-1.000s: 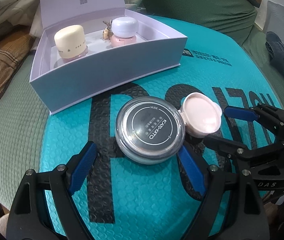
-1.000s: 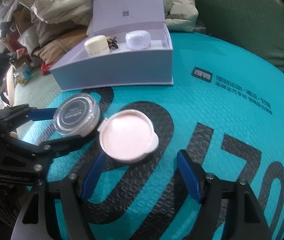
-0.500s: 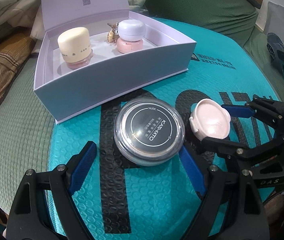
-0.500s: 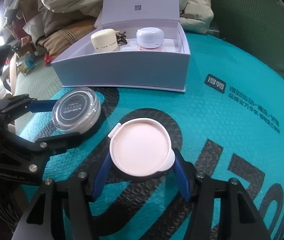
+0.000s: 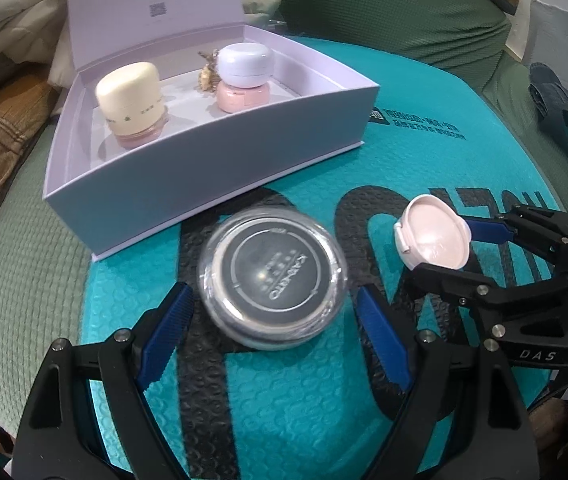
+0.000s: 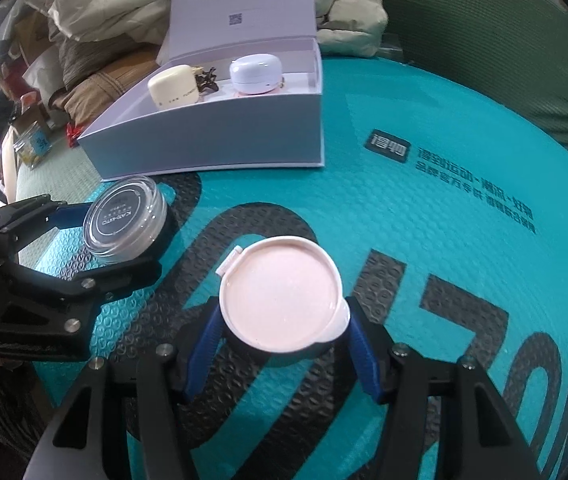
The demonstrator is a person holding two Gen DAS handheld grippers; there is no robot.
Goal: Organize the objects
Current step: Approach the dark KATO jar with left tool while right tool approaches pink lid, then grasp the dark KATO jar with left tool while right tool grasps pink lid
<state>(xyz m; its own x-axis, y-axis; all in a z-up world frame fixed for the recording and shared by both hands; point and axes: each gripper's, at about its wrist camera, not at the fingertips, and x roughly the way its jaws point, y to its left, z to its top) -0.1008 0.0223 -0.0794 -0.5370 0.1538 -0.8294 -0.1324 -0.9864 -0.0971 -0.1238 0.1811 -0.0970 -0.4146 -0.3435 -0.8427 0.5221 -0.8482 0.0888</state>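
My right gripper (image 6: 284, 320) is shut on a round pink compact (image 6: 282, 294) and holds it above the teal mat; it also shows in the left wrist view (image 5: 435, 236). My left gripper (image 5: 274, 312) has its blue pads at both sides of a clear round jar with a black lid (image 5: 272, 276), which looks blurred and tilted; the same jar shows in the right wrist view (image 6: 126, 214). An open lilac box (image 5: 212, 160) holds a cream-lidded jar (image 5: 130, 100), a lilac-lidded pink jar (image 5: 244, 76) and a small hair clip (image 5: 208, 72).
The teal bubble mat (image 6: 423, 220) with black lettering lies on a green cover. Piled bedding and pillows (image 6: 96, 12) sit behind the box. The box lid (image 6: 240, 4) stands upright at the back. A small glass jar (image 6: 34, 146) is off the mat at left.
The right gripper closed on the pink compact and lifted it away to the right. The left gripper narrowed around the black-lidded jar, which now looks blurred and tilted.
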